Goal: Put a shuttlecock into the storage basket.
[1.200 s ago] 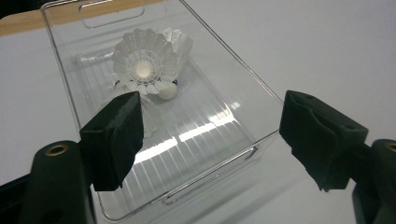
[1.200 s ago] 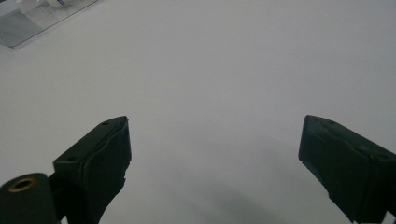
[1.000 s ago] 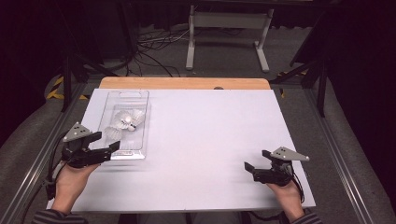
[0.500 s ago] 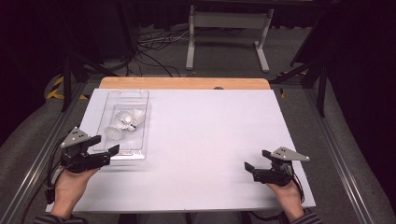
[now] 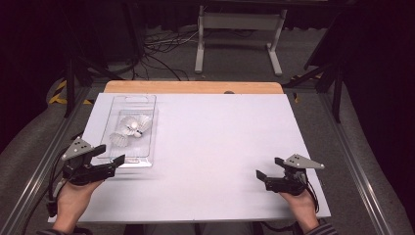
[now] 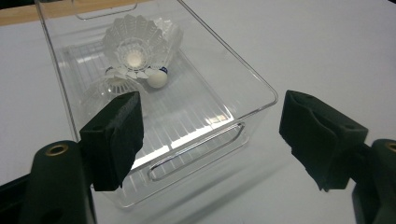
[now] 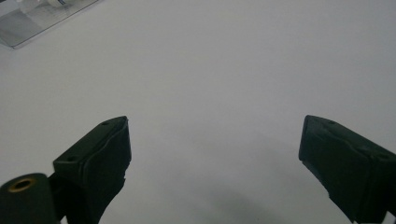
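Clear rectangular plastic bin (image 5: pixel 128 128) sits at table's left-rear, long axis running front-to-back, near short end w/ handle slot facing the left gripper (image 5: pixel 108 157). Inside: white feather shuttlecocks (image 6: pixel 135 51) lying tipped (one skirt faces the camera). Left gripper low, jaws wide apart astride near end, not touching. Right gripper (image 5: pixel 265 169) near front-right edge of the white table (image 5: pixel 220 142), jaws apart, holding nothing.

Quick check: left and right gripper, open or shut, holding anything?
Left gripper: open, holding nothing, jaws at the near end of the clear plastic box.
Right gripper: open, holding nothing, over the bare white table.
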The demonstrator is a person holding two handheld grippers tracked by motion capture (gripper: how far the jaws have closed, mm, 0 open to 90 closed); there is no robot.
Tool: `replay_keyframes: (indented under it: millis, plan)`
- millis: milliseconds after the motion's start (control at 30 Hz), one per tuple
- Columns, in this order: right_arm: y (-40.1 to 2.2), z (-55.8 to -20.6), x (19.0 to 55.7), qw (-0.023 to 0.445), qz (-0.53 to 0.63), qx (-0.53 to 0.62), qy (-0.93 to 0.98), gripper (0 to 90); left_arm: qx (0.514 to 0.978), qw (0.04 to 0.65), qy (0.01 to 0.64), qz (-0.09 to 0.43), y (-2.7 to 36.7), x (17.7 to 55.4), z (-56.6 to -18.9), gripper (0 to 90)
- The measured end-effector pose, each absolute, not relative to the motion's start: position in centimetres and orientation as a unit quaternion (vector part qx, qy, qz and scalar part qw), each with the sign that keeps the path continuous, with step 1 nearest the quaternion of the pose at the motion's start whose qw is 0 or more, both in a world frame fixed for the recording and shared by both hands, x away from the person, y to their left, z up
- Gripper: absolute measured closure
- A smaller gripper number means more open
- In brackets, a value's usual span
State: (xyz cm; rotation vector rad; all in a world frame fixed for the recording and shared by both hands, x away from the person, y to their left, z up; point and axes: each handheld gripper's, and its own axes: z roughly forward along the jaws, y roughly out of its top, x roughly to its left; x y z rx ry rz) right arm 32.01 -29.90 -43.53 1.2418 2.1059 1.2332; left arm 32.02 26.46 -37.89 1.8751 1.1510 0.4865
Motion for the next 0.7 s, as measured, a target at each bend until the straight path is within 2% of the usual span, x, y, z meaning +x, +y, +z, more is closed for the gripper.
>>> replay_keyframes:
  millis: [700]
  plan:
    - [-29.9,-43.5,32.0,0.2,0.441,0.445,0.753,9.7,0.747,0.434,0.468,0.188,26.6,31.4,-39.6,23.1]
